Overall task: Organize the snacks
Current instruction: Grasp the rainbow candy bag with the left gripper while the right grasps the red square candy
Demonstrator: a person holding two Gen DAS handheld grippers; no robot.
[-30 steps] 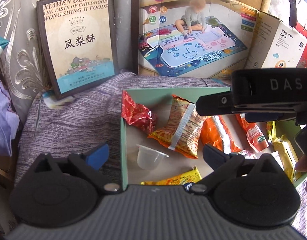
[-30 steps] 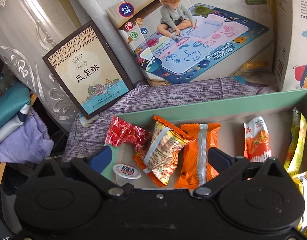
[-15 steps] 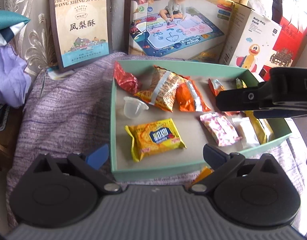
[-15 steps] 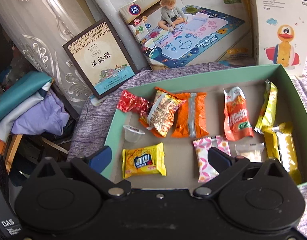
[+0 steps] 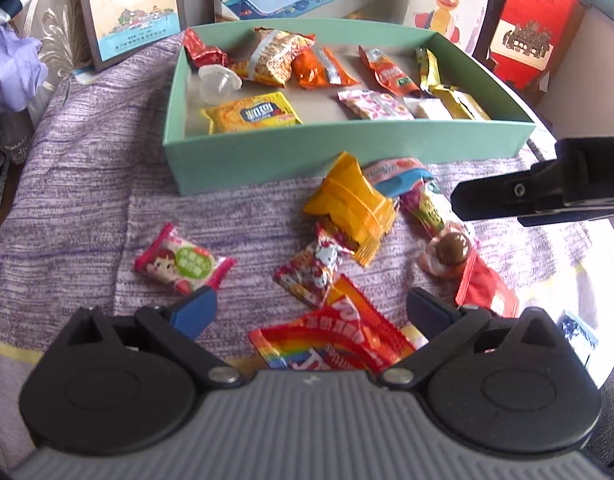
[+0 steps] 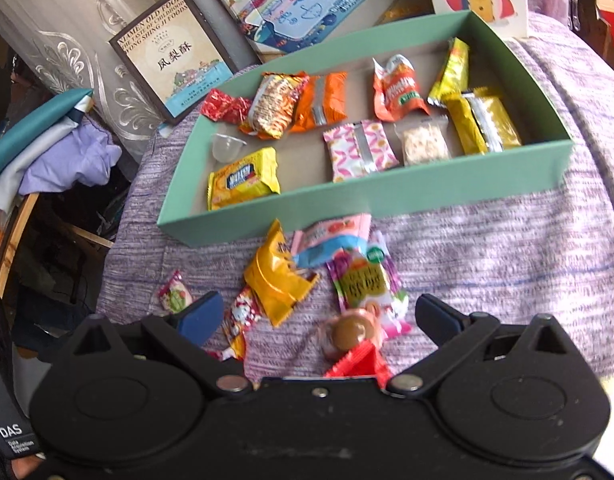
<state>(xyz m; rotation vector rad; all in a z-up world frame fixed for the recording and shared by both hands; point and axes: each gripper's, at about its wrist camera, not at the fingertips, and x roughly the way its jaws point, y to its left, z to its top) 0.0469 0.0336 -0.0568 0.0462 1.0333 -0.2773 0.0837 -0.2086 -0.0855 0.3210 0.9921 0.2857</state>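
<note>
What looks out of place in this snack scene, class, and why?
A loose heap of snacks lies on the purple cloth in front of the green box, not inside with the sorted packets. One pink candy sits apart, left of the heap.

One green box (image 6: pixel 387 196) holds eleven snacks, upper centre. About eight loose snacks (image 5: pixel 347 200) lie below it on the cloth. Two grippers, lower frame.

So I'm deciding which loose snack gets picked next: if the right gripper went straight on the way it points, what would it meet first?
Probably the round brown chocolate candy, which lies between the open fingers of the right gripper, with the purple-and-green packet just beyond. Depth is hard to judge in this fisheye view.
</note>
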